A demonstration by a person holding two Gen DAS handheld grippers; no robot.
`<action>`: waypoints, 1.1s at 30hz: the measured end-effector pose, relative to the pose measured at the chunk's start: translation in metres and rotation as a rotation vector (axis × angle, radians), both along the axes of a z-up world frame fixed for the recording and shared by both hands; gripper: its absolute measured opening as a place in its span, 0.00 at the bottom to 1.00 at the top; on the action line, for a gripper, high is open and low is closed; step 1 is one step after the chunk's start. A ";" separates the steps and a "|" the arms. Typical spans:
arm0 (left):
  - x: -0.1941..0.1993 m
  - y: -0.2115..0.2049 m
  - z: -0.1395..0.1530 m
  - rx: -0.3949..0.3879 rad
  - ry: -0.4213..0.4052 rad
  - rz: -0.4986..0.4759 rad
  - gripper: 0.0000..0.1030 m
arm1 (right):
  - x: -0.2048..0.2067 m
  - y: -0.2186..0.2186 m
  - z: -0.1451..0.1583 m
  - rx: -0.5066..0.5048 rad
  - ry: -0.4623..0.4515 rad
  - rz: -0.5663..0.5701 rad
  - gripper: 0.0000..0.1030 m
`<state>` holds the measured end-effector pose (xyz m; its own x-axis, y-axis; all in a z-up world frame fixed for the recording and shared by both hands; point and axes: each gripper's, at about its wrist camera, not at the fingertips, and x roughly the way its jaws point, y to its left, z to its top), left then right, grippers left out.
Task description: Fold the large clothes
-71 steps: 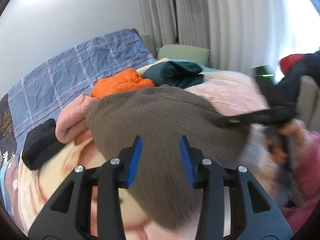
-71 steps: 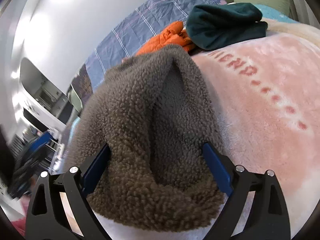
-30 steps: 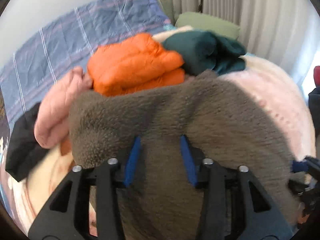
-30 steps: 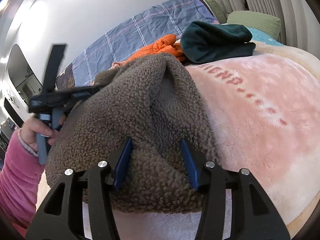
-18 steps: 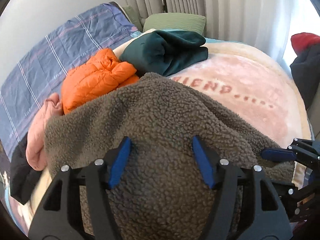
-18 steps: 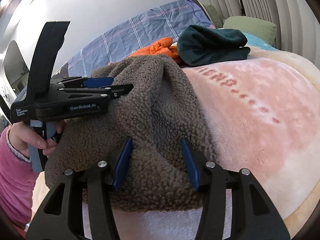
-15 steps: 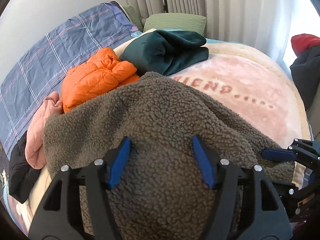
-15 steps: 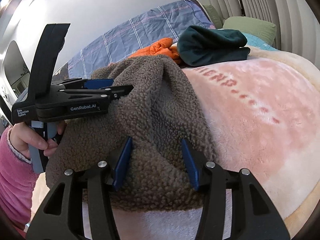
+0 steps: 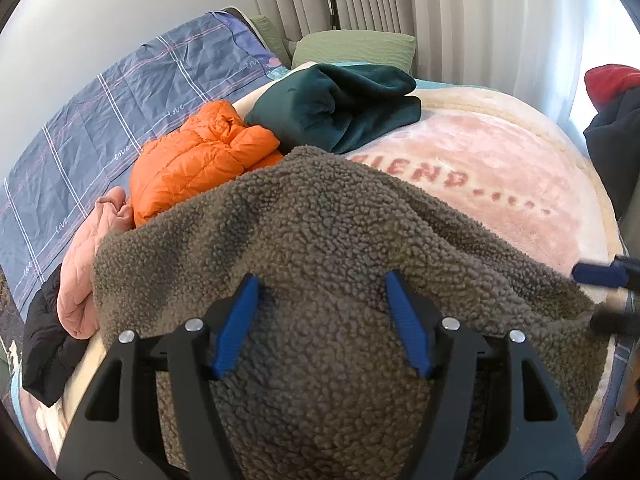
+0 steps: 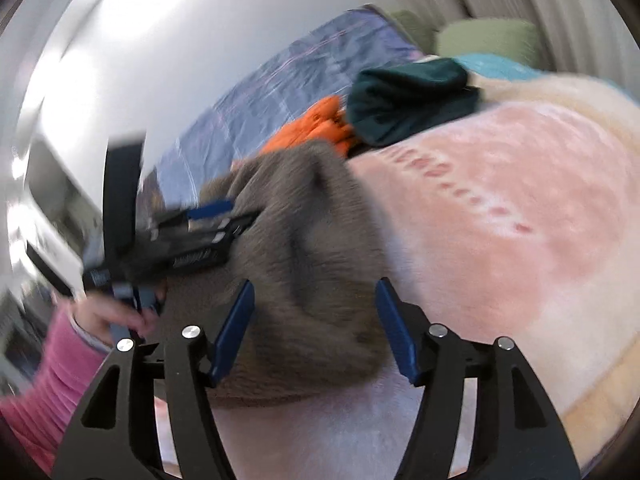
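Observation:
A large brown fleece garment [image 9: 320, 248] lies bunched on the pink blanket [image 9: 500, 160] of the bed. My left gripper [image 9: 322, 280] is open, its blue fingers spread just over the fleece near its front. In the right wrist view, which is blurred by motion, my right gripper [image 10: 314, 286] is open over the fleece's [image 10: 312, 264] right end. The left gripper [image 10: 224, 216] shows there at the left, held by a hand in a pink sleeve. The right gripper's blue fingertips [image 9: 596, 274] show at the right edge of the left view.
Behind the fleece lie an orange puffer jacket [image 9: 196, 160], a dark green garment [image 9: 340, 108], a pink garment [image 9: 88, 256] and a black one [image 9: 40, 356]. A blue plaid sheet [image 9: 120, 112] and green pillow [image 9: 356, 46] are at the back. Curtains hang beyond.
My right gripper has opened wider and is moving fast, blurring its view. The left gripper has stayed open over the fleece. The fleece lies much as before.

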<state>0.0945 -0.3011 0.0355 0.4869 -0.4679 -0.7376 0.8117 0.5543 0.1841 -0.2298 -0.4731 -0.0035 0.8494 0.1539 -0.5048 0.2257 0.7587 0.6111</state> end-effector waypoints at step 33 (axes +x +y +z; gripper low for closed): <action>0.009 0.011 0.001 -0.072 0.070 0.012 0.70 | 0.082 -0.006 -0.072 0.473 0.161 0.180 0.59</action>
